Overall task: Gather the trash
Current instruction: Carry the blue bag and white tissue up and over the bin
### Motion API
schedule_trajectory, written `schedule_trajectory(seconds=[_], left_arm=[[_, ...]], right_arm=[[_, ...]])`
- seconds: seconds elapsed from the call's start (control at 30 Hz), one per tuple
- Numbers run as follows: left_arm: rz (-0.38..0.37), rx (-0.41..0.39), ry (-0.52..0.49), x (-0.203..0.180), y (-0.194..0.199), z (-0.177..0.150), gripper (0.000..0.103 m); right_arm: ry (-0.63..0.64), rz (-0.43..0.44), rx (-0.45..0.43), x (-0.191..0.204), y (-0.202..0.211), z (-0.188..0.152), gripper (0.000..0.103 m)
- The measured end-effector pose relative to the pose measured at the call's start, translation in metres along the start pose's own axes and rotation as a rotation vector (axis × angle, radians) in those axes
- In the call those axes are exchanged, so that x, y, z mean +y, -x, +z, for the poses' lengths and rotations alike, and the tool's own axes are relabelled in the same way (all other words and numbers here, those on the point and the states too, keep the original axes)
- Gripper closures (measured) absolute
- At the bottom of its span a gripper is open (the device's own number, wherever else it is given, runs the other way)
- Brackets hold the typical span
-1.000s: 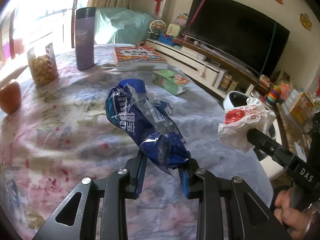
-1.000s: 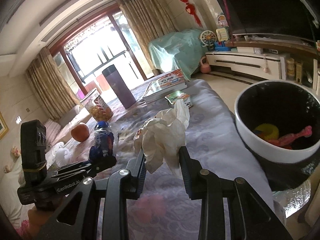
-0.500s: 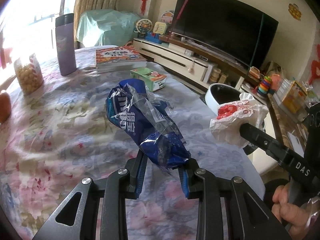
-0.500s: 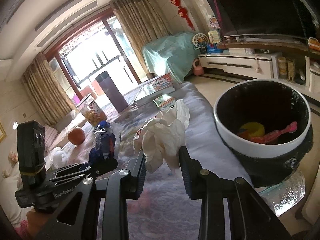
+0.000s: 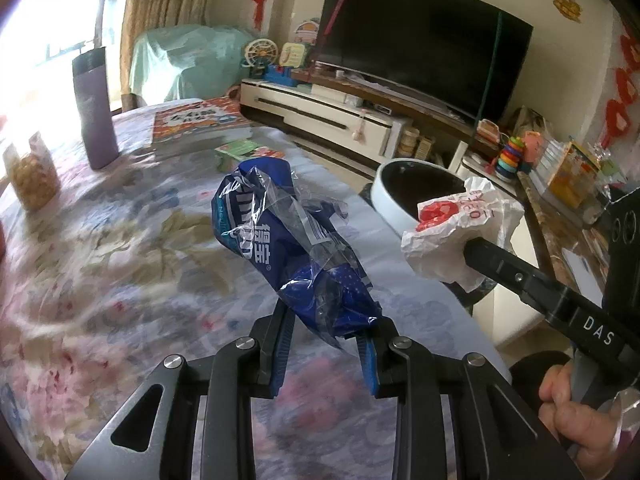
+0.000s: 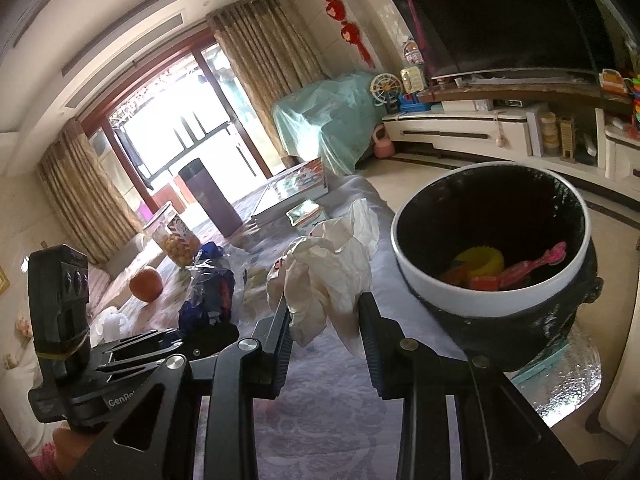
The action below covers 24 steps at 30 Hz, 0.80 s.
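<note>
Aloft: left tool (image 5: 326, 334) clamps blue wrapper (image 5: 288, 240); right tool (image 6: 324, 320) clamps white paper (image 6: 328, 272) beside bin (image 6: 480, 296).

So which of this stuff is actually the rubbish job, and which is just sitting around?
Part of the job:
- blue wrapper, in the left gripper
- crumpled white wrapper, in the right gripper
- bin

Just lying about:
- purple tumbler
- books
- snack jar
- orange

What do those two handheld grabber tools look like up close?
Both the left gripper and right gripper are matte black metal frames with triangular cutouts and silver screws. The left's fingers carry ribbed blue pads. White lettering marks each body, and bare hands hold them.
</note>
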<state>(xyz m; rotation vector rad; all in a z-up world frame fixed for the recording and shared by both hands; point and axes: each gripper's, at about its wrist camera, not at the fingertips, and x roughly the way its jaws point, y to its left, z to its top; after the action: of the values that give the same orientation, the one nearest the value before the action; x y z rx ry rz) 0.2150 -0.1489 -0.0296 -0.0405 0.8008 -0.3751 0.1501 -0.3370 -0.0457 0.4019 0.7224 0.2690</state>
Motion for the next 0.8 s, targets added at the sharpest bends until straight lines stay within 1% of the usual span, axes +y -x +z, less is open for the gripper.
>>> schedule_trajectory(seconds=[0.8], left_arm=[[-0.042, 0.007, -0.083, -0.027, -0.020, 0.014, 0.075]], right_arm=[[-0.035, -0.034, -0.053, -0.021, 0.024, 0.006, 0.071]])
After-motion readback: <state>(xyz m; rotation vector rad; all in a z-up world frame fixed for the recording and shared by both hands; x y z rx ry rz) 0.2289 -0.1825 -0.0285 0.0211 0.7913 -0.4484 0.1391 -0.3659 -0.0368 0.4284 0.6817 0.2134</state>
